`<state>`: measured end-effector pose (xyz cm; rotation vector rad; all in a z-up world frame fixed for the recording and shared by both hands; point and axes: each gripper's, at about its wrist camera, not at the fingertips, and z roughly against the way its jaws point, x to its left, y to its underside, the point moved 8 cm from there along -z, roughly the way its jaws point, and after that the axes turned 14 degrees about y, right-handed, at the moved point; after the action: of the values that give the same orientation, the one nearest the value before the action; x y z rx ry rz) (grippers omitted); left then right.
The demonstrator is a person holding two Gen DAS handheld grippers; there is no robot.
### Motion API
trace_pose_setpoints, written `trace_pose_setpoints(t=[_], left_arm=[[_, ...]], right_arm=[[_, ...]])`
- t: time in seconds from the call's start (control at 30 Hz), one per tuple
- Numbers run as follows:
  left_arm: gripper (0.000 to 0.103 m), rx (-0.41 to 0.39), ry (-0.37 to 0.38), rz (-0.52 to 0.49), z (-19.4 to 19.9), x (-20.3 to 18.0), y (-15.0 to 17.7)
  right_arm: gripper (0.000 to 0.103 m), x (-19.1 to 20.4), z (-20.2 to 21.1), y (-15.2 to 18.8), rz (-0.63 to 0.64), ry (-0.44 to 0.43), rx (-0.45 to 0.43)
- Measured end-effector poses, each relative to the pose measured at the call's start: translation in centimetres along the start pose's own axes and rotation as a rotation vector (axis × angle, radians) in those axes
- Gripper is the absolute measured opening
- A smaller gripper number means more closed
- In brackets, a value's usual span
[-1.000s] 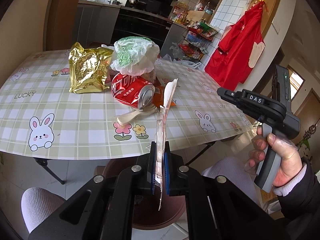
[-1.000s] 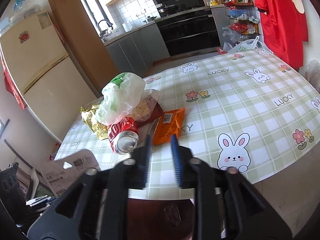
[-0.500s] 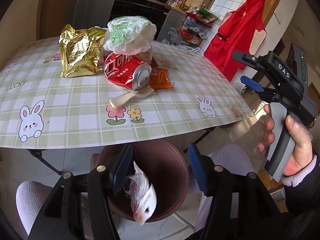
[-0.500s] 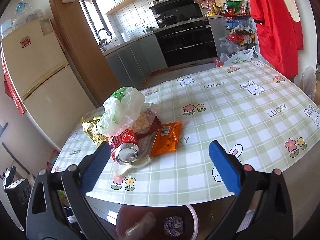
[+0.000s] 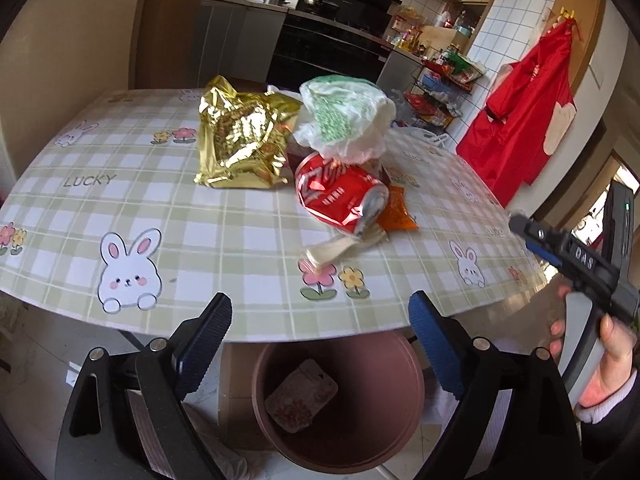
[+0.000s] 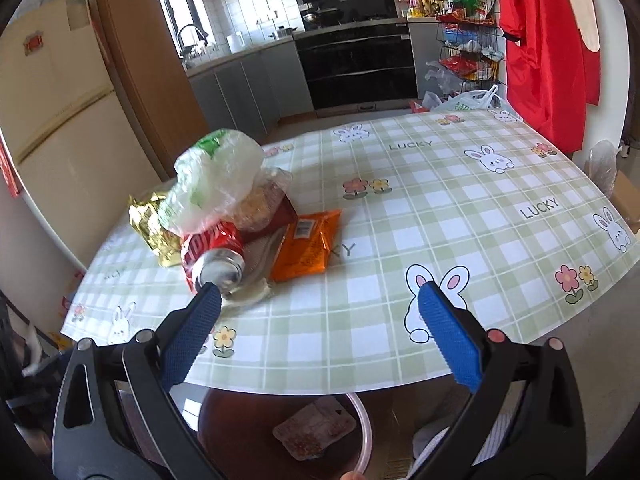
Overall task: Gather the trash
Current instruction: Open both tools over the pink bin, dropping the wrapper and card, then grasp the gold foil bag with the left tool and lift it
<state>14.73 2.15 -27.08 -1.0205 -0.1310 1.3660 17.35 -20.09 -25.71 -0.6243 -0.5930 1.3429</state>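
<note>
We held the left gripper [image 5: 320, 324] and the right gripper [image 6: 320, 322] wide open with nothing in them, low in each frame above the brown bin [image 5: 416, 372], so trash could drop in. We counted 1 wrapper [image 5: 301, 399] in the bin. At center frame the table [image 5: 224, 240] held 1 red can [image 5: 340, 196], 1 gold bag [image 5: 240, 144], 1 orange packet [image 6: 308, 246] and 1 white bag [image 5: 348, 116].

The checked surface [image 5: 120, 208] carries a red can [image 5: 340, 196], gold bag [image 5: 240, 144] behind-left, orange packet [image 5: 396, 212] right.
</note>
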Motion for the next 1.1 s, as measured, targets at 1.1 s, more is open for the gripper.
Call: trace_pose_setpoints(t=[1.1], left_arm=[[0.091,0.011,-0.013,-0.051,-13.6,12.5,-13.9]], right_arm=[[0.097,6.1,-7.6,-3.6,0.212,-0.071,0.061]])
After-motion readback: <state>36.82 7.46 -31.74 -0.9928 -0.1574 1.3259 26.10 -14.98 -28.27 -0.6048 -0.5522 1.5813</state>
